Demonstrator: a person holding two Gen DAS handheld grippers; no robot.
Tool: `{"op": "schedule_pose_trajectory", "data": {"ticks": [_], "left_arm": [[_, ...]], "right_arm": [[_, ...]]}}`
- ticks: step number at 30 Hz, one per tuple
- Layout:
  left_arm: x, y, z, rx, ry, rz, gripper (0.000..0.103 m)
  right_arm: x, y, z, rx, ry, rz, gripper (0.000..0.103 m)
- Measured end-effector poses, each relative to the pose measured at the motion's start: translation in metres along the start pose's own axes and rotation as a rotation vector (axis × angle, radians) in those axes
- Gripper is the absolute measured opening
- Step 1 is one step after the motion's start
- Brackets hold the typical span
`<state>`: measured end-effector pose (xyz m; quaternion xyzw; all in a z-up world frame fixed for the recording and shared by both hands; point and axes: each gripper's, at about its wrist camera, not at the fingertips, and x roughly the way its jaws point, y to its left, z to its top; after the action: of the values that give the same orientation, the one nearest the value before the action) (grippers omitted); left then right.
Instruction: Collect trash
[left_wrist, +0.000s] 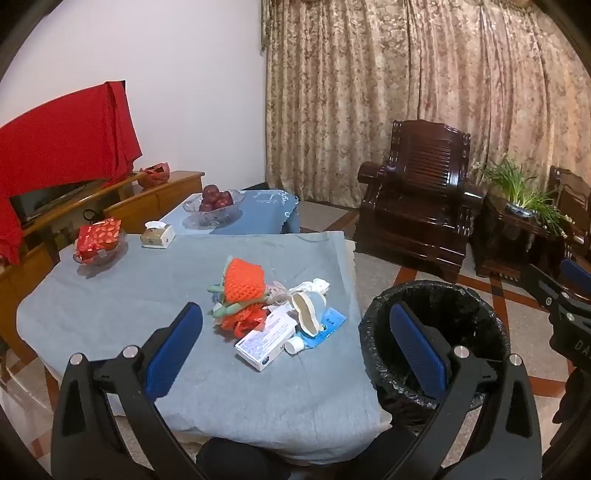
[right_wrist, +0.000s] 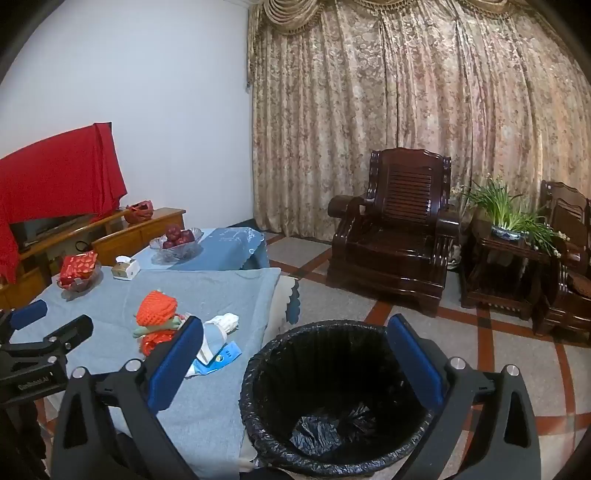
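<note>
Both grippers' jaws spread, holding nothing; one bin (right_wrist: 332, 398), one white box (left_wrist: 264, 341), perhaps three apples (left_wrist: 217, 197)

A home living room: carved wooden armchair (right_wrist: 391, 225), floral curtains (right_wrist: 406, 110), fruit bowl (right_wrist: 177, 243).

Right wrist view: white box of the trash pile (left_wrist: 265, 341) hidden behind the right gripper's (right_wrist: 295, 354) near finger (right_wrist: 173, 363); blue packet (right_wrist: 218, 360) partly covered by it too. Print on box and packet too small to read in either view. Left gripper (left_wrist: 295, 341): its finger (left_wrist: 419, 349) blocks part of the bin (left_wrist: 373, 325) rim at 3 o'clock of the pile; bin bottom dark there. Left gripper body cut off by the edge at 9 o'clock in the right view. Far chair (right_wrist: 567, 258) cut off at 3 o'clock. TV (left_wrist: 48, 199) mostly under red cloth (left_wrist: 62, 147). Tissue box (left_wrist: 157, 235) label unreadable. Red bag (left_wrist: 154, 173) contents can't tell.
</note>
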<state>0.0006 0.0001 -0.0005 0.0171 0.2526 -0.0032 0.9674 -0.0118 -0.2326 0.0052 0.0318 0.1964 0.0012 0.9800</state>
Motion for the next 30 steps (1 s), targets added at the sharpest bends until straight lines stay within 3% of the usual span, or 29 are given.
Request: {"op": "schedule_pose_trajectory", "data": {"ticks": [30], "left_arm": [[-0.0029, 0.0078, -0.0035, -0.001, -0.004, 0.005, 0.098]], "right_arm": [[0.0019, 0.0044, 0.0004, -0.011, -0.003, -0.006, 0.097]]}}
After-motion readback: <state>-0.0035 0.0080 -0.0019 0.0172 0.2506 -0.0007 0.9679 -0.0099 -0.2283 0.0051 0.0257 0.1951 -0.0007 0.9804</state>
